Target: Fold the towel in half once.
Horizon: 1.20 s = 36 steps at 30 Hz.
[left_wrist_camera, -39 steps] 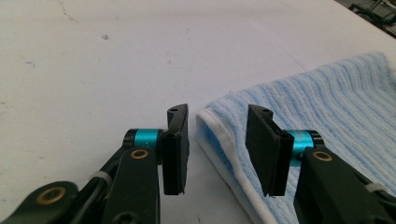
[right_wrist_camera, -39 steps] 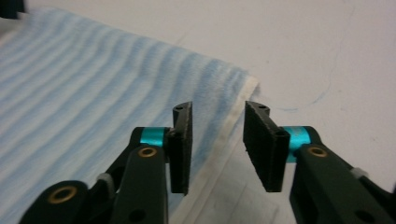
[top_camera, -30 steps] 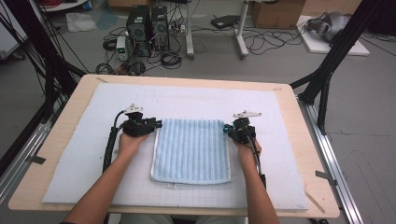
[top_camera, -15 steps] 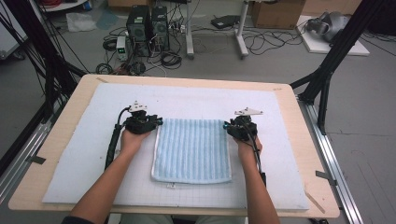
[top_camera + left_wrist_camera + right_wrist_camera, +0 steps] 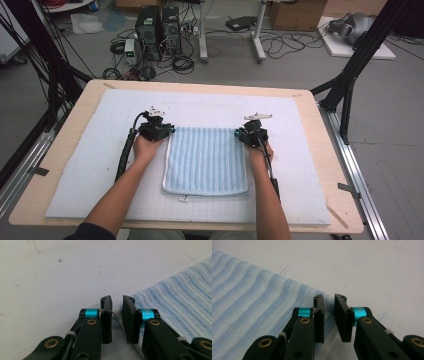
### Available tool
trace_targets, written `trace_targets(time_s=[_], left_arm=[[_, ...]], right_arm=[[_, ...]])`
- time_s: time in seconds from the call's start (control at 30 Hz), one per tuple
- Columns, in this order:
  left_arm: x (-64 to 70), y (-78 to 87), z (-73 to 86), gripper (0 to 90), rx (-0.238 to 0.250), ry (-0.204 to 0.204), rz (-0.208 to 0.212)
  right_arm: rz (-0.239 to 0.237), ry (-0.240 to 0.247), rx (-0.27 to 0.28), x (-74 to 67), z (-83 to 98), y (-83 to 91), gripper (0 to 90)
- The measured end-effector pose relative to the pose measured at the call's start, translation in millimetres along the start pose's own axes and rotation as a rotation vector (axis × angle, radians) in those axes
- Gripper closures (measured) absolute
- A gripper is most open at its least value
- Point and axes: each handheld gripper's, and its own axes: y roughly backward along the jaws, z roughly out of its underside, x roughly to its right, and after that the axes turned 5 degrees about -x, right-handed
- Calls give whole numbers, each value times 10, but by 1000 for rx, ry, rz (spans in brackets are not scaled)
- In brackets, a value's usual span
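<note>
Towel [image 5: 206, 160], blue with stripes, lies flat in the middle of the white mat [image 5: 80, 165] on the wooden table [image 5: 332, 150]. From above, both forearms reach in from the bottom and stretch straight forward. The left gripper [image 5: 167, 131] sits at the towel's far left corner, and the right gripper [image 5: 240, 134] sits at its far right corner. Each hand wraps around the back of its tool, low on the mat.

In the left gripper view, the left gripper [image 5: 117, 305] points down at the towel's [image 5: 180, 297] corner. Its jaws have just been closing, with a small gap left and the towel's edge between them.

In the right gripper view, the right gripper [image 5: 329, 302] has also just been closing. A small gap is left, over the towel's [image 5: 249, 302] edge.
</note>
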Motion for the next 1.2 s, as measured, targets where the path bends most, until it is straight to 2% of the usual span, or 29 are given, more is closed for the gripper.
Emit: trace_targets(time_s=[0.1, 0.17, 0.2, 0.27, 0.3, 0.37, 0.43, 0.53, 0.6, 0.67, 0.73, 0.8, 0.87, 0.93, 1.0, 1.03, 1.1, 1.2], left_arm=[[-15, 12, 2, 751, -2, 9, -1], [-44, 33, 8, 674, 5, 17, 4], [-72, 58, 13, 630, 18, 29, 25], [-128, 131, 13, 566, 69, 67, 88], [-146, 171, 9, 560, 86, 69, 101], [-181, 301, 13, 551, 165, 73, 134], [-209, 428, 39, 498, 217, 57, 165], [-221, 576, 100, 367, 258, 53, 207], [-210, 659, 154, 310, 272, 49, 211], [-187, 735, 225, 215, 273, 38, 201], [-169, 807, 326, 200, 292, 23, 204], [-156, 870, 386, 198, 288, -4, 189], [-151, 923, 384, 198, 293, 0, 181], [-137, 980, 401, 198, 331, 24, 187], [-108, 1010, 419, 198, 347, 7, 202], [-98, 1012, 422, 199, 349, -4, 204], [-86, 1004, 419, 202, 355, -12, 213], [-85, 996, 418, 199, 360, -7, 228]], right_arm=[[16, -10, -9, 16, 0, 32, 762], [-3, -17, -1, 49, 14, 87, 728], [-9, -11, 8, 60, 22, 116, 720], [-21, 3, 46, 86, 34, 220, 689], [-30, 9, 62, 97, 45, 288, 671], [-23, 39, 90, 108, 72, 416, 643], [-24, 56, 101, 114, 109, 542, 605], [-31, 67, 140, 113, 188, 722, 531], [-50, 53, 147, 113, 270, 816, 456], [-65, 51, 144, 104, 342, 874, 413], [-71, 64, 148, 93, 430, 939, 363], [-47, 65, 147, 74, 506, 1005, 293], [-43, 64, 165, 58, 562, 1068, 249], [-26, 88, 160, 38, 563, 1114, 195], [-19, 115, 158, 29, 548, 1155, 152], [-31, 106, 167, 30, 553, 1172, 113], [-55, 107, 168, 44, 575, 1180, 112], [-56, 120, 162, 74, 608, 1172, 112]])
